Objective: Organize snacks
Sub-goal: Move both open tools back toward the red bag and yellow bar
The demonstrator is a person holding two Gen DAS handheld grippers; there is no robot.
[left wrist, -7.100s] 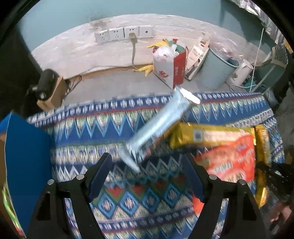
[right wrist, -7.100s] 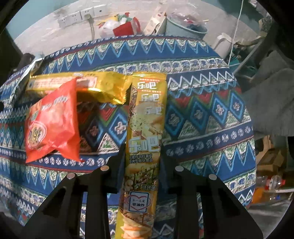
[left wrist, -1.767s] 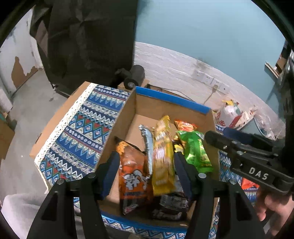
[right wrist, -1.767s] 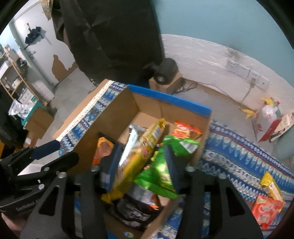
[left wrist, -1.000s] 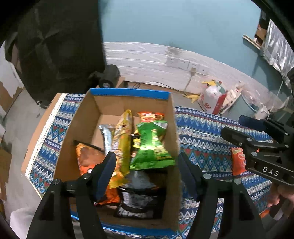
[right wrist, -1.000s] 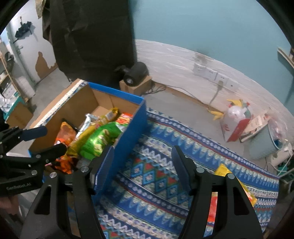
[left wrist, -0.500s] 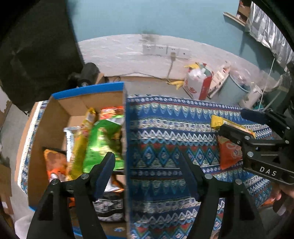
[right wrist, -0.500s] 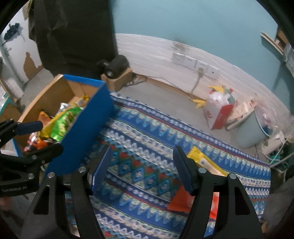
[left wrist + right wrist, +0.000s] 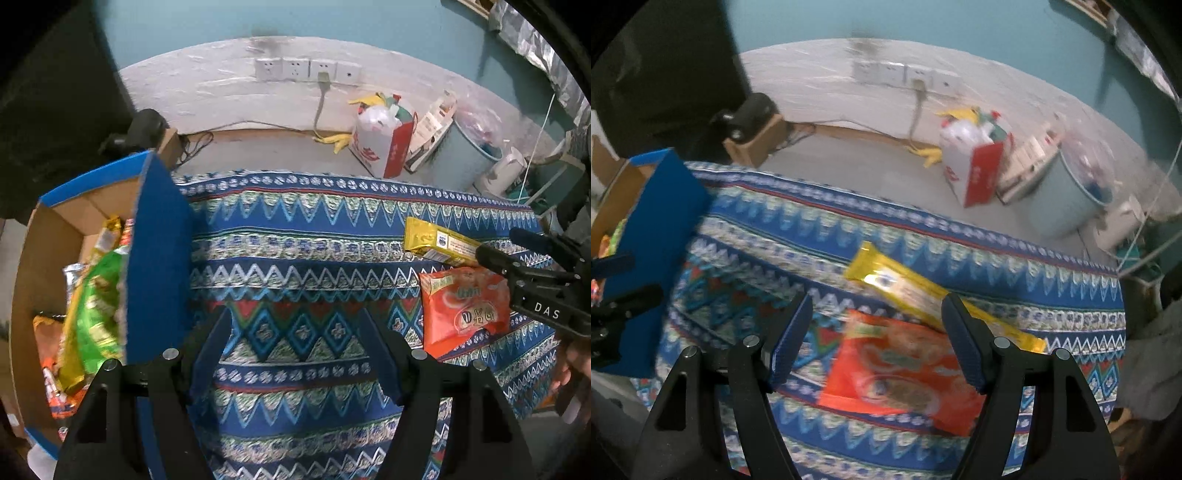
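Snacks: orange packet (image 9: pixel 905 373) and yellow bar (image 9: pixel 912 288) touching on the patterned cloth (image 9: pixel 295 236), right of the filled box (image 9: pixel 155 258); right gripper (image 9: pixel 875 332) opening above them, left gripper (image 9: pixel 295 354) spread, both empty.

Right hand-held gripper (image 9: pixel 875 339) (jaws opening, empty) hovers above orange packet (image 9: pixel 905 365).

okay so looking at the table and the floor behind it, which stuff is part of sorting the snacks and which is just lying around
Part of the job:
- orange snack bag
- yellow snack bar
- cardboard box with snacks already inside

Just lying about:
- red and white bag
- pale blue bin
- white kettle
- wall sockets
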